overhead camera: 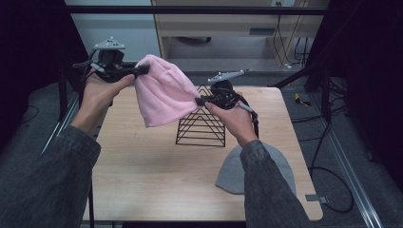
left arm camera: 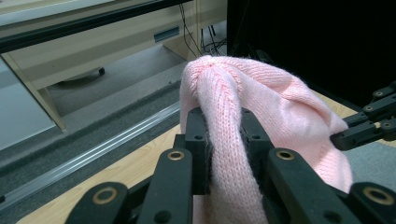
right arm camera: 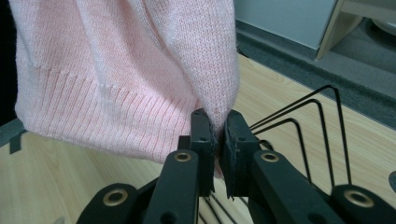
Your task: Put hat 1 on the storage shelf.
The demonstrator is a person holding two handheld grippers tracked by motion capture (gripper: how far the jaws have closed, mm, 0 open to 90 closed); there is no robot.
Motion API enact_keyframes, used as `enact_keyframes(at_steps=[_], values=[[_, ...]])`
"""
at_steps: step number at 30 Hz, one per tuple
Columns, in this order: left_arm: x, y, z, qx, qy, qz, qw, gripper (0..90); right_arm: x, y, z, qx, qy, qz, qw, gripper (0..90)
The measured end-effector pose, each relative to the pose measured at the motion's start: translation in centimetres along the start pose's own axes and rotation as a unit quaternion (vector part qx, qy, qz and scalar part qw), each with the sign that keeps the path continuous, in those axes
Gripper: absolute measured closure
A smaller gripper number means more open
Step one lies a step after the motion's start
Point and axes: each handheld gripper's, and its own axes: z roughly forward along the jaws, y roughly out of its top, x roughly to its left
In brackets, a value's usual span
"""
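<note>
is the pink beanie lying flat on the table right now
No, the pink beanie hangs in the air above the table, pinched between the left gripper and the right gripper.

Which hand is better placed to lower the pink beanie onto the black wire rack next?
Probably the right: the right claw, shut on the pink beanie, sits just above the black wire rack. The left claw holds the far end, off to the side.
</note>
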Motion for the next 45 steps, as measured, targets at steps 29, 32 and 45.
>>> enact_keyframes(at_steps=[29, 32, 45], values=[[-2.0, 1.8, 3.0, -0.014, -0.017, 0.03, 0.9993, 76.4, -2.2, -1.7, 0.4, -0.014, -0.037, 0.001, 0.9992, 83.8], [-2.5, 2.2, 3.9, -0.016, -0.022, 0.04, 0.9988, 76.4, -2.6, -2.3, 0.0, -0.015, -0.045, 0.004, 0.9989, 83.7], [-3.9, 2.8, 7.3, -0.014, -0.04, 0.064, 0.997, 76.4, -3.5, -4.9, -0.9, -0.021, -0.071, 0.024, 0.9969, 83.6]])
